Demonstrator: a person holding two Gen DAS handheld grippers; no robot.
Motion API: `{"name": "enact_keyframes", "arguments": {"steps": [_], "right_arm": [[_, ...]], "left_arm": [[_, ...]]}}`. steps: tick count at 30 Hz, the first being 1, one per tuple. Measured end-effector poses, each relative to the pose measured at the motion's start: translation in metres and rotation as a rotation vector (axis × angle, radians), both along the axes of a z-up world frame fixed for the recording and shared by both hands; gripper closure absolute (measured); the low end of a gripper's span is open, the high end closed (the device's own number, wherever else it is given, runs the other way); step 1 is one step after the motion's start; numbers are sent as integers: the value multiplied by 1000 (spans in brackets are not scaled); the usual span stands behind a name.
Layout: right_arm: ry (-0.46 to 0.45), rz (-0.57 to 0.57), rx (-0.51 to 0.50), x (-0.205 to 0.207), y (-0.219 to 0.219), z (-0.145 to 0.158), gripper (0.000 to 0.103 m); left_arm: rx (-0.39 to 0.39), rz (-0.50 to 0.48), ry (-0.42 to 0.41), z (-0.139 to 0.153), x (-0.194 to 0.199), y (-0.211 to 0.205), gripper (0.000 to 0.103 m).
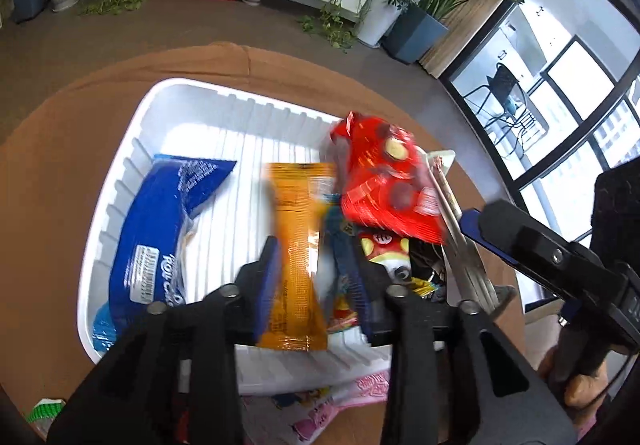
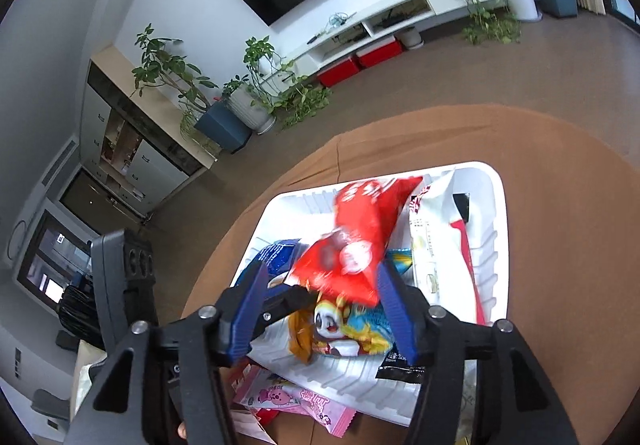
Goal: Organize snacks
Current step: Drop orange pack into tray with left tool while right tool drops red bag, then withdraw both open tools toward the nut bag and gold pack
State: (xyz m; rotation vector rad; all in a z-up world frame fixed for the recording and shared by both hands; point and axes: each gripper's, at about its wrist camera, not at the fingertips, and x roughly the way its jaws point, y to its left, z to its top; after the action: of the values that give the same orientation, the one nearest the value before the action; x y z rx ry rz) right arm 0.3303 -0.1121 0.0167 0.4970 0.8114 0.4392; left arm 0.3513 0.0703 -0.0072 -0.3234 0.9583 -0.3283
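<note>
Snacks in white bin (image 1: 132, 149) on brown tabletop (image 1: 60, 133): blue pack (image 1: 160, 229) lower left, orange pack (image 1: 296, 245) centre, red bag (image 1: 384, 181) centre right. Left tool (image 1: 316, 285) spread around orange pack, pads apart from it. Right tool (image 2: 320, 305) spread, red bag between its fingers, blurred.

the orange packet (image 1: 294, 257) and red packet (image 1: 384, 185) are smeared by motion, print unreadable. the pink packet (image 2: 296, 401) lies half hidden under the white tray (image 2: 496, 245). the cartoon packet (image 2: 352, 325) is partly covered.
</note>
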Motion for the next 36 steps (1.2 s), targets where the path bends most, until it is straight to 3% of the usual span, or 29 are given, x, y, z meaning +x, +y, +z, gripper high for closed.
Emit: {"name": "enact_keyframes", "arguments": {"steps": [1, 13, 29, 36], "right_arm": [[-6, -1, -2, -2, 1, 1, 42], [-58, 3, 25, -47, 0, 7, 38], [-62, -10, 69, -120, -10, 5, 33], [-72, -33, -42, -149, -18, -10, 32]], "left_arm": [[3, 7, -6, 1, -2, 1, 59], [-3, 23, -40, 20, -30, 16, 58], [89, 39, -106, 43, -139, 37, 58], [131, 117, -119, 38, -188, 73, 55]]}}
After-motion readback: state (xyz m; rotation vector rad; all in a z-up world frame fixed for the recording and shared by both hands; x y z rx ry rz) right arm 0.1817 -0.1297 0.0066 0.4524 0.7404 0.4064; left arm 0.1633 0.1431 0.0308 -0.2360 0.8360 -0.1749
